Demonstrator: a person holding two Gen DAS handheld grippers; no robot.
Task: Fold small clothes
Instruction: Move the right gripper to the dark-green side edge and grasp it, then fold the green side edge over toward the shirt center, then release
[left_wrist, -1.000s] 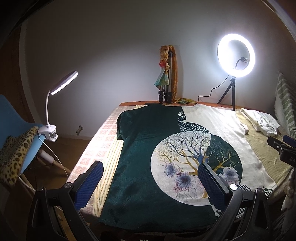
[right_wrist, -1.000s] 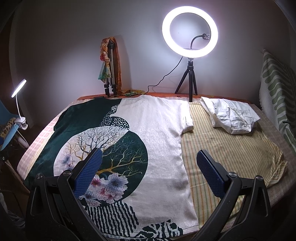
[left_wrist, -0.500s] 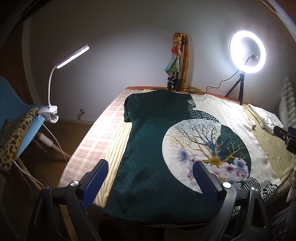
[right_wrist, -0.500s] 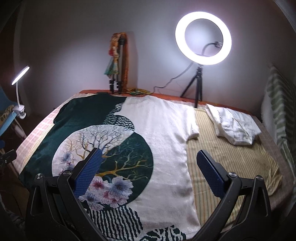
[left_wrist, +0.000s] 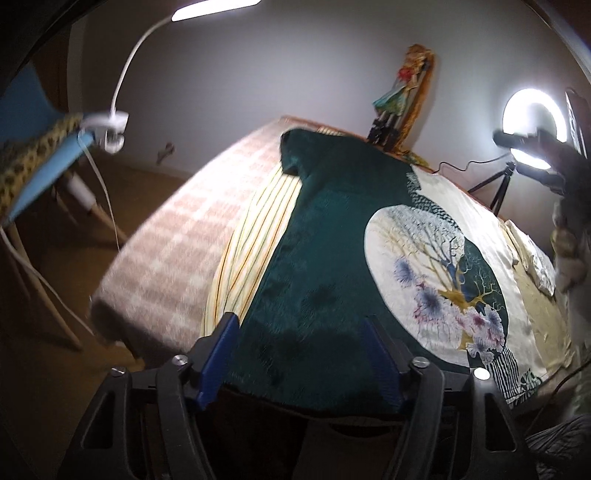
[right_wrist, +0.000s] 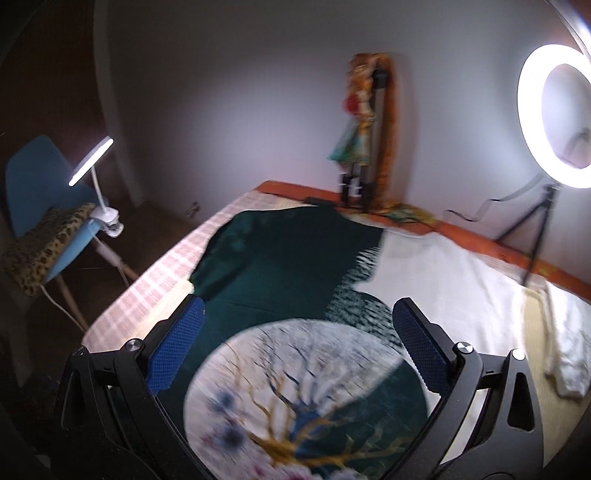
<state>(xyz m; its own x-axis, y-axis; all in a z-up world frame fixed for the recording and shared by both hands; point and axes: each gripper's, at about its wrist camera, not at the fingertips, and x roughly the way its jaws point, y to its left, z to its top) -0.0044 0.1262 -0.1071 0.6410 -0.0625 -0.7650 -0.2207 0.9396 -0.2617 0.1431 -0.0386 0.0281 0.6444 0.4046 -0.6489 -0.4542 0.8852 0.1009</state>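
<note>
With the left gripper (left_wrist: 301, 354) being narrowed around the near hem of the shirt (left_wrist: 332, 266) and the right gripper (right_wrist: 295, 347) being held wide, the striped sheet (left_wrist: 255, 225) beneath is at risk of being pinched along.

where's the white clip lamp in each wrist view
Left wrist: the clip lamp sits upper left, clamped to the blue chair, its head cut by the top edge.
Right wrist: the same lamp is at middle left, on that chair.
Shared landmark: the ring light, far right in both.
</note>
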